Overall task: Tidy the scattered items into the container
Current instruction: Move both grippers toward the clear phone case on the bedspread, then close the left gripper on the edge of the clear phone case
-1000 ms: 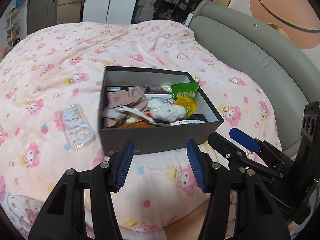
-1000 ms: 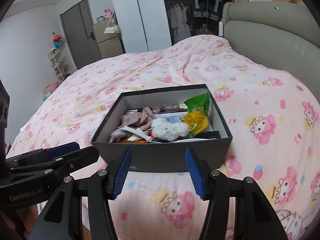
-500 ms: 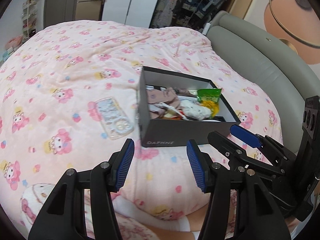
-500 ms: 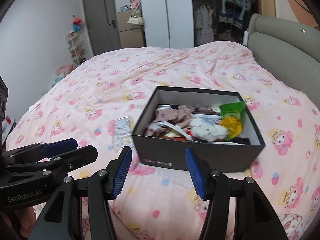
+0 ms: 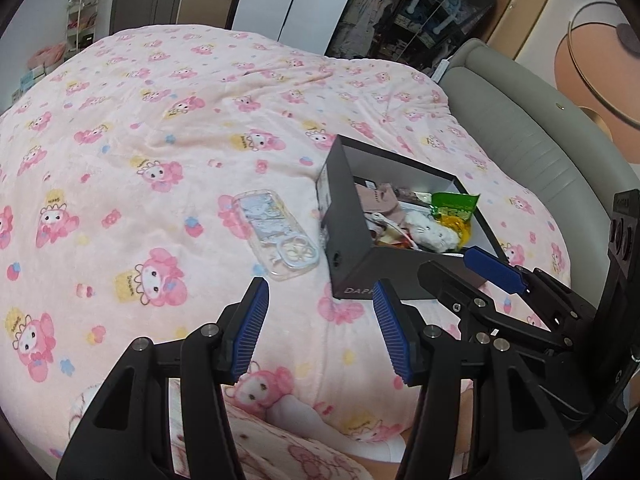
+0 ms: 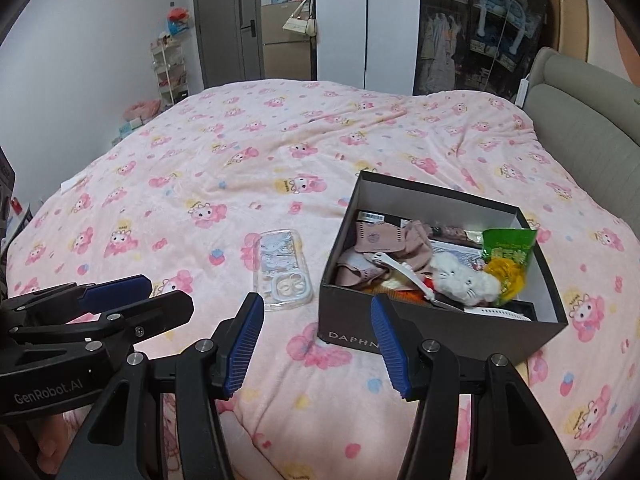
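Clear plastic phone case [image 6: 282, 270] lies alone on pink bedspread [image 6: 240, 160] beside nearly full dark cardboard box [image 6: 400, 330]; left hand-held gripper [image 5: 320, 328] and right hand-held gripper [image 6: 316, 340] both released, empty.

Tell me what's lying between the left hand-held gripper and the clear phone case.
Only bare pink bedspread; nothing lies between the open left hand-held gripper and the phone case, as the left wrist view shows.
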The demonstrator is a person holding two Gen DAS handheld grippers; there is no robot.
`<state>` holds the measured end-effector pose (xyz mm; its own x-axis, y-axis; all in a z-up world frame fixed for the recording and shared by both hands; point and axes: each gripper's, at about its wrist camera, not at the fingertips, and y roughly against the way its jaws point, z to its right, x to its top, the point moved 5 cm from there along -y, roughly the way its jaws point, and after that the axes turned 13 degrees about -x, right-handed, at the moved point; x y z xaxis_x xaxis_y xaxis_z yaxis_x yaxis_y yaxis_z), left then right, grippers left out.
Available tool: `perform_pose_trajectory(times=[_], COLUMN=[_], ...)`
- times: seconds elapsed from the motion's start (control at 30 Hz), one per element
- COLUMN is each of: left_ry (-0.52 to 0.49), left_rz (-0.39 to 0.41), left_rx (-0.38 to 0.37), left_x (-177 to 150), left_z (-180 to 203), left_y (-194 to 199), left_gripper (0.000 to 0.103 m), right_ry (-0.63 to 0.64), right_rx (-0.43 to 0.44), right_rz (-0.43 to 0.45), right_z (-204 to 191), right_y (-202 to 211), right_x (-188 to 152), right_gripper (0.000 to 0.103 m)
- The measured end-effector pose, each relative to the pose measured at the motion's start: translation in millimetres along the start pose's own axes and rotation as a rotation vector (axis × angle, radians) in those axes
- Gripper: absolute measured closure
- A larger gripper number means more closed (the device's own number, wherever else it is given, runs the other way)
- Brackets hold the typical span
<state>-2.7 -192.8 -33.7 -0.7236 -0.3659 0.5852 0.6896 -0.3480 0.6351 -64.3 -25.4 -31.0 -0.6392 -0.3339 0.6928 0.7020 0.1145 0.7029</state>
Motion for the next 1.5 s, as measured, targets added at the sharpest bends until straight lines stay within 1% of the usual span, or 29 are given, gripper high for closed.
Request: perform_pose_trajectory(times=[0.1, 0.17, 0.27, 0.37, 0.47, 0.57, 0.6, 0.67, 0.73, 0.77, 0.8, 0.83, 0.87, 0.93, 1.0, 1.07, 1.13, 1.2, 1.27, 1.33, 1.37, 1.4, 1.43, 1.5], left_ry=[0.008, 0.014, 0.046, 0.091, 0.144, 0.187, 0.205, 0.243, 0.277, 0.296, 0.316, 0.356, 0.374, 0.421, 0.477, 0.5, 0.494, 0.489, 0.488, 0.494, 0.496, 0.501, 0.519, 0.554], left_rz=[-0.003, -0.013, -0.007, 0.003, -0.021, -0.062, -0.07, -0.079, -0.107, -0.129, -0.147, -0.175, -0.192, -0.213, -0.225, -0.214, -0.201, -0.202, -0.215, -0.231, -0.248, -0.26, -0.283, -0.314], left_rx=[-0.001, -0.014, -0.019, -0.033, -0.004, 0.049, 0.061, 0.054, 0.061, 0.065, 0.063, 0.049, 0.039, 0.027, 0.019, 0.022, 0.026, 0.017, -0.016, -0.05, -0.069, -0.081, -0.105, -0.14], left_x=[4.4, 12.2, 32.8, 53.1, 71.4, 81.4, 81.5, 75.7, 64.0, 58.8, 54.0, 47.0, 43.9, 39.7, 36.9, 37.2, 38.2, 39.2, 37.8, 35.8, 34.0, 32.4, 29.1, 23.3], left_z=[-8.3, -15.1, -29.4, -41.8, -59.1, -78.7, -86.2, -101.8, -116.3, -123.2, -128.0, -136.3, -139.1, -148.4, -157.1, -160.1, -159.3, -156.1, -150.5, -146.6, -143.9, -142.4, -140.3, -137.7], left_y=[-4.3, -12.2, -25.4, -38.1, -56.7, -76.7, -82.3, -91.9, -99.8, -105.3, -109.6, -116.8, -120.8, -130.1, -136.0, -134.3, -132.7, -134.7, -139.1, -144.9, -149.5, -152.6, -159.6, -169.9], left_gripper=[0.047, 0.047, 0.047, 0.047, 0.047, 0.047, 0.047, 0.047, 0.047, 0.047, 0.047, 0.047, 0.047, 0.047, 0.048, 0.048, 0.048, 0.048, 0.048, 0.048, 0.048, 0.048, 0.048, 0.048], right_ry=[0.008, 0.012, 0.012, 0.017, 0.047, 0.07, 0.069, 0.06, 0.064, 0.08, 0.122, 0.148, 0.171, 0.184, 0.19, 0.171, 0.139, 0.142, 0.106, 0.061, 0.036, 0.004, -0.012, -0.072], right_rx=[-0.005, -0.015, -0.024, 0.02, 0.038, 0.049, 0.064, 0.105, 0.113, 0.101, 0.064, 0.044, 0.019, -0.003, -0.026, -0.019, 0.0, 0.006, 0.04, 0.065, 0.075, 0.066, 0.061, 0.091], right_rz=[-0.007, -0.005, -0.017, -0.041, -0.044, -0.099, -0.134, -0.201, -0.24, -0.241, -0.196, -0.182, -0.168, -0.163, -0.146, -0.134, -0.117, -0.103, -0.133, -0.147, -0.154, -0.166, -0.172, -0.221], right_z=[-6.2, -8.6, -9.4, -18.5, -33.5, -50.7, -57.2, -68.4, -75.9, -79.6, -84.5, -87.2, -90.8, -94.9, -96.6, -93.3, -91.0, -90.9, -88.8, -80.8, -75.2, -66.6, -62.2, -51.3], right_y=[-8.3, -15.3, -32.8, -52.8, -68.6, -94.2, -105.3, -124.6, -137.6, -142.9, -143.0, -143.6, -144.8, -146.7, -145.1, -137.8, -129.5, -122.7, -120.4, -119.4, -119.1, -121.5, -123.3, -133.5], right_x=[4.3, 9.6, 20.7, 36.7, 48.8, 50.0, 45.9, 34.2, 23.1, 17.6, 15.6, 16.1, 16.0, 15.1, 14.2, 12.4, 9.1, 5.7, -0.9, -8.5, -13.4, -20.1, -23.3, -33.6], right_gripper=[0.051, 0.051, 0.051, 0.051, 0.051, 0.051, 0.051, 0.051, 0.05, 0.051, 0.05, 0.048, 0.045, 0.039, 0.037, 0.037, 0.037, 0.038, 0.041, 0.041, 0.041, 0.041, 0.041, 0.046])
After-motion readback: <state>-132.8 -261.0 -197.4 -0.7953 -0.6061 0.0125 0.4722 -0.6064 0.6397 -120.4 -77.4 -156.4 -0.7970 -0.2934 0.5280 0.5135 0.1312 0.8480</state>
